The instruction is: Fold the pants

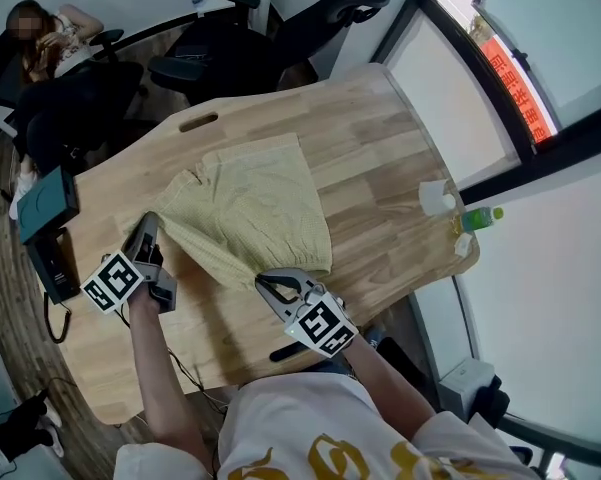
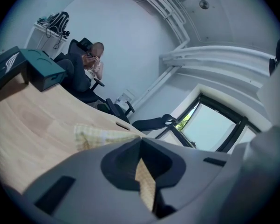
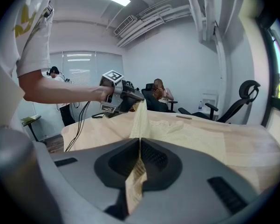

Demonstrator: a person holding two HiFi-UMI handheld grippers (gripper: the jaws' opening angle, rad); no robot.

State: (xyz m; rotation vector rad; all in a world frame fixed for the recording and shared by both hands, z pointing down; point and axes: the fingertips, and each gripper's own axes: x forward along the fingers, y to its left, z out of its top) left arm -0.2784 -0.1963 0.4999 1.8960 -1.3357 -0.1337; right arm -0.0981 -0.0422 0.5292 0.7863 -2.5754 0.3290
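My left claw (image 1: 148,225) is clamped shut on a corner of the pale yellow pants (image 1: 255,203). In the left gripper view a strip of the fabric (image 2: 146,183) runs down between the closed jaws. My right claw (image 1: 267,284) is pinched shut on the near edge of the same pants, and in the right gripper view cloth (image 3: 136,181) is pressed between its jaws.

The edge between the two claws is lifted off the wooden table (image 1: 380,138) and pulled taut. The far part of the pants lies flat near the table's middle.

Near the table's left edge sits a teal box (image 1: 45,200). Near the right edge stand a white cup (image 1: 437,198) and a bottle (image 1: 480,218). Beyond the far side are black office chairs (image 1: 230,53), and a person (image 1: 55,48) sits at the far left.
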